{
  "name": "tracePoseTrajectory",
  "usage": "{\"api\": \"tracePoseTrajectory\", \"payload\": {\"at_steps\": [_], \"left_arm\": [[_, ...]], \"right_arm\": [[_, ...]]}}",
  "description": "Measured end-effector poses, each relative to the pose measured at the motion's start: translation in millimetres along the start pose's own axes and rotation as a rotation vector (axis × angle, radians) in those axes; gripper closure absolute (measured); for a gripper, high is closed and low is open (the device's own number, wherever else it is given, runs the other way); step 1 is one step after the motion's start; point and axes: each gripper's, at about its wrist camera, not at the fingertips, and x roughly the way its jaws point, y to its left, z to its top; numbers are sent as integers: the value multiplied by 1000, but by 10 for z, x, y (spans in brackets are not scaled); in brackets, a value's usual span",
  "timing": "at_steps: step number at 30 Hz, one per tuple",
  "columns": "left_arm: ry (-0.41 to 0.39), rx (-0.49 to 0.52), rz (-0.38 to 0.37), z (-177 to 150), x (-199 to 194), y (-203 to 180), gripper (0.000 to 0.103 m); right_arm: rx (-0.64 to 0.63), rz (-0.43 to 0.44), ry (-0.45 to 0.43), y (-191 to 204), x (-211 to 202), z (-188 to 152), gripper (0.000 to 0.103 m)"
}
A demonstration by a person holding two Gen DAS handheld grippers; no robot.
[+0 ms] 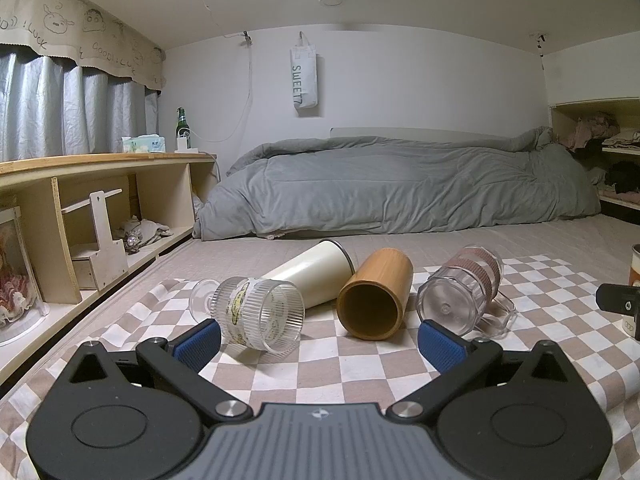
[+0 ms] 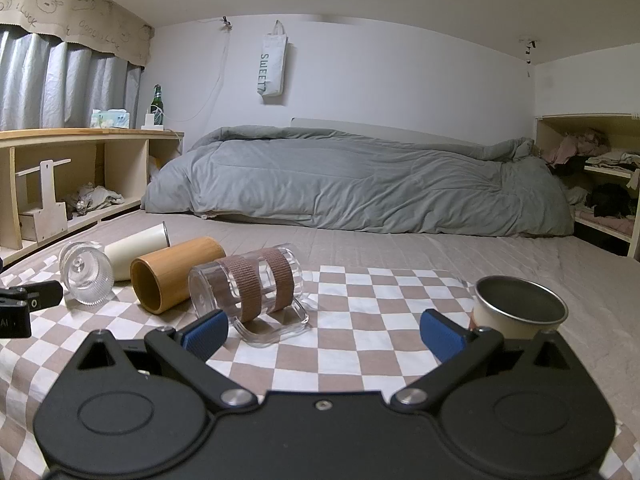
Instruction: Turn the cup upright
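Note:
Several cups lie on their sides on a checkered cloth (image 1: pixel 320 372): a ribbed clear glass (image 1: pixel 258 318), a cream tumbler (image 1: pixel 308 272), a bamboo cup (image 1: pixel 376 294) and a clear mug with brown bands (image 1: pixel 460 290). My left gripper (image 1: pixel 320 344) is open and empty, just in front of the glass and the bamboo cup. In the right wrist view the banded mug (image 2: pixel 248 286) lies ahead on the left, beside the bamboo cup (image 2: pixel 172 274). A metal-rimmed cup (image 2: pixel 520 306) stands upright by the right finger. My right gripper (image 2: pixel 324 334) is open and empty.
A grey duvet (image 1: pixel 400 188) lies across the bed behind the cups. Wooden shelves (image 1: pixel 100 216) run along the left wall, with a green bottle (image 1: pixel 182 126) on top. Open shelves with clothes (image 2: pixel 600 176) stand at the right.

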Motion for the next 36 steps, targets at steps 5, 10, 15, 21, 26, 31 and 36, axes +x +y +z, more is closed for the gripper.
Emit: {"api": "tracePoseTrajectory", "payload": {"at_steps": [5, 10, 15, 21, 26, 31, 36], "left_arm": [[0, 0, 0, 1, -1, -1, 0], [-1, 1, -1, -21, 11, 9, 0], [-1, 1, 0, -24, 11, 6, 0], [-1, 0, 0, -22, 10, 8, 0], [-1, 1, -1, -22, 11, 7, 0], [-1, 0, 0, -20, 11, 9, 0], [-1, 0, -1, -21, 10, 8, 0]], "right_arm": [[0, 0, 0, 3, -1, 3, 0], [-1, -1, 0, 5, -7, 7, 0], [-1, 0, 0, 7, -11, 11, 0], [-2, 0, 0, 11, -15, 14, 0], [-2, 0, 0, 14, -15, 19, 0], [-2, 0, 0, 17, -13, 24, 0], [-3, 0, 0, 21, -13, 28, 0]]}}
